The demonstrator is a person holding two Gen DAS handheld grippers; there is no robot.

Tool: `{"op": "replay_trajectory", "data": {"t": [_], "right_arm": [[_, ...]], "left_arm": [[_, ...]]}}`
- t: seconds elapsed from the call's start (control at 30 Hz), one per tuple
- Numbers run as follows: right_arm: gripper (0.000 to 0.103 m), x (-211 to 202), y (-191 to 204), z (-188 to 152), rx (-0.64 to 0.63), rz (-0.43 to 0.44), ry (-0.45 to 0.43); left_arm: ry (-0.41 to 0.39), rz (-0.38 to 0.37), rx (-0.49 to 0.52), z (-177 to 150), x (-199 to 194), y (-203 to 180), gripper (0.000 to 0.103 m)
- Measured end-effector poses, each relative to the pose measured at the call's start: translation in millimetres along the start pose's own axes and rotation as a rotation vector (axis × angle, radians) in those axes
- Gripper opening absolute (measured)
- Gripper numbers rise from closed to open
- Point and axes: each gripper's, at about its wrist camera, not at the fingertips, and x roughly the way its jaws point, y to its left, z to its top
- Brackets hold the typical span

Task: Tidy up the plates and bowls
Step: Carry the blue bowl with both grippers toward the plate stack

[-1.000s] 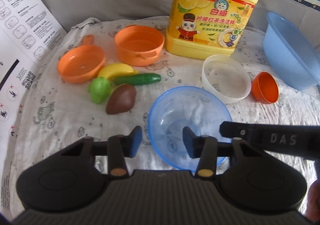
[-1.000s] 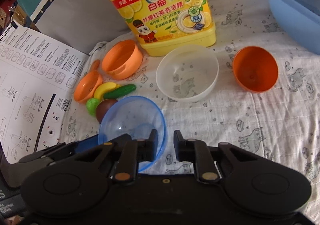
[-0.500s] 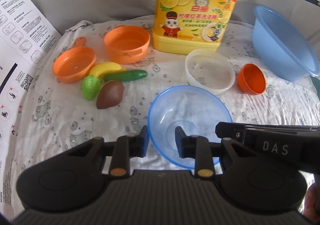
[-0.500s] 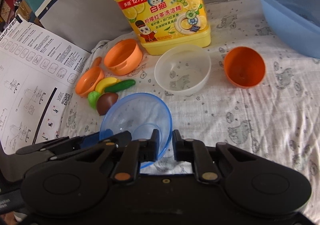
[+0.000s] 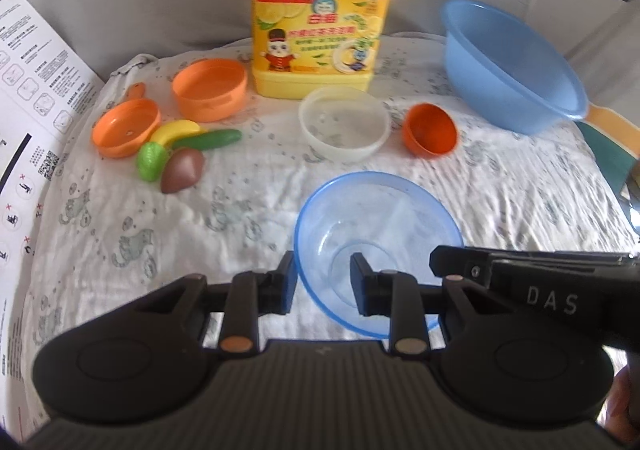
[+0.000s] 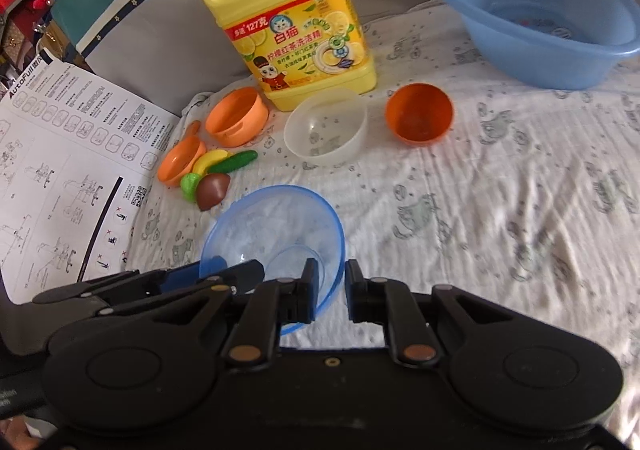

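Blue and see-through, the bowl point(image 5: 378, 246) sits near the front of the cloth point(image 5: 520, 186), gripped from two sides. The left gripper point(image 5: 323, 284) straddles its near-left rim, one finger point(image 5: 286, 282) outside and one inside, with a clear gap left between them; whether the pads press the wall I cannot tell. The right gripper point(image 6: 332, 290) has its fingers much closer together, with the right rim point(image 6: 340, 250) between them, seemingly pinched. Two holds on opposite sides probably keep the light, slippery plastic level for a lift.

The bowl is empty. Beyond it stand a white bowl point(image 5: 345, 124) and, just beside that, a small orange bowl point(image 5: 430, 130) tipped on its side; both are empty, and likely to be nested. A blue basin point(image 5: 516, 66) at the far right looks empty apart from a blurred mark on its bottom. At the far left, an orange pot point(image 5: 210, 88) and orange pan point(image 5: 126, 126) hold nothing; the toy foods point(image 5: 180, 158) lie on the cloth beside them. A yellow jug point(image 5: 320, 18) stands behind.
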Motion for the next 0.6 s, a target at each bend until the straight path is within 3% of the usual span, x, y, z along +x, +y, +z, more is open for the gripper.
{"op": "replay_trajectory", "data": {"t": [0.6], "right_arm": [[0.014, -66.8, -36.3, -70.0, 0.01, -0.013, 0.01]], "left_arm": [[0.062, -0.075, 0.065, -68.2, -42.0, -47.0, 0.027]]}}
